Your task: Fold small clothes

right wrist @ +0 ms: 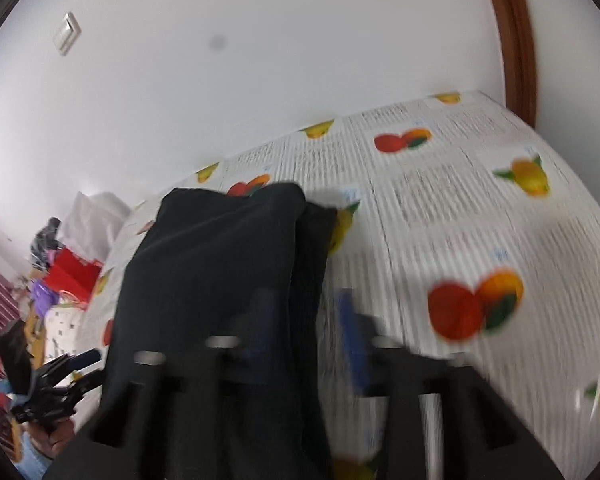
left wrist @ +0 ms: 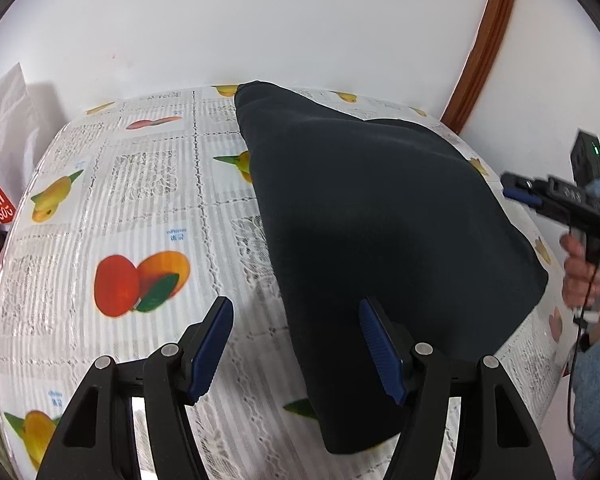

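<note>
dark folded garment (left wrist: 380, 216) lies on the fruit-print surface (left wrist: 140, 200). left gripper (left wrist: 296, 344) jaws apart at its near edge; right gripper (right wrist: 308, 336) blurred, apart, empty. a one-layer pinch could undo the fold.

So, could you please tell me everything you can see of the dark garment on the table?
The dark garment is black or very dark navy, of soft, matte, knit-looking cloth. It lies flat on the fruit-print tablecloth, already folded into a long, tapering shape, with a second layer showing along one long edge in the right wrist view. No print or fastening shows. The left gripper is open at its near edge; the right gripper, blurred, also looks open. Neither visibly grips it.
</note>
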